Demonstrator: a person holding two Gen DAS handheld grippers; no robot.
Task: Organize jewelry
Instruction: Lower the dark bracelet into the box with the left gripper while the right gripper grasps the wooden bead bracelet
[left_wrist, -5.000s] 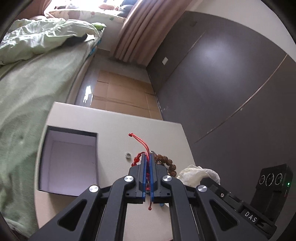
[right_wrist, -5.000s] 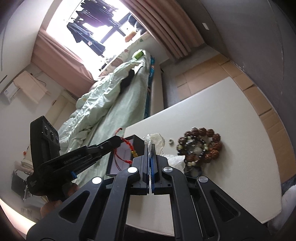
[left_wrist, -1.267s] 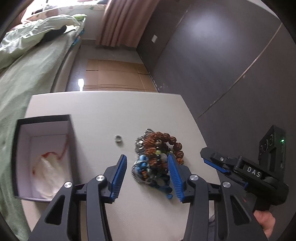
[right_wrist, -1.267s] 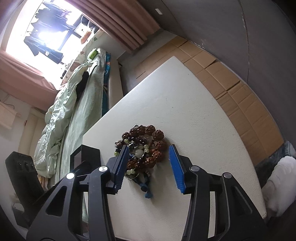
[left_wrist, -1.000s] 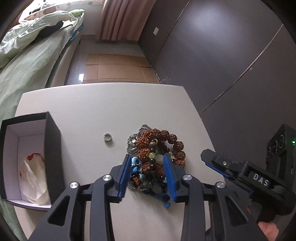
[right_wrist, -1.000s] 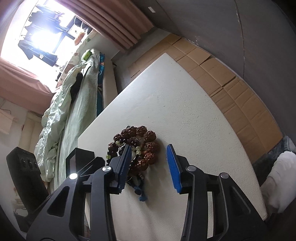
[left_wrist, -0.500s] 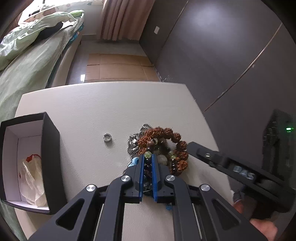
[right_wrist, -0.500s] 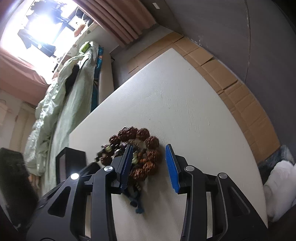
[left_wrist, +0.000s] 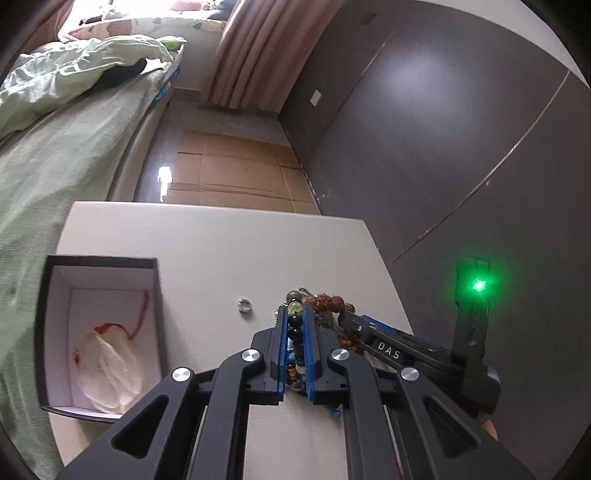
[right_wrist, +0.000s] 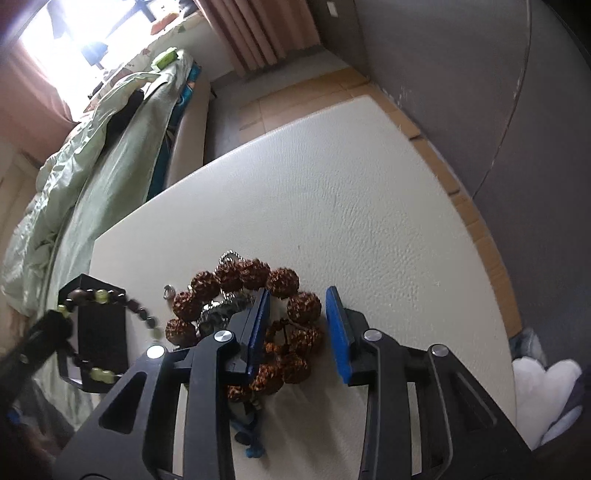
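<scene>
Left wrist view: the left gripper (left_wrist: 296, 321) fingers are clenching a dark-and-green beaded bracelet (right_wrist: 107, 295), lifting it beside the black box (left_wrist: 157, 291) at the surface's left edge; the right gripper (right_wrist: 297, 317) fingers are spreading around brown knobbly beads (right_wrist: 255, 277) mid-surface.

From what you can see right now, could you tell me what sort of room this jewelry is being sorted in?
Most likely a bedroom: a bed with a rumpled green duvet runs beside the white table, and long pinkish curtains hang by a bright window.
</scene>
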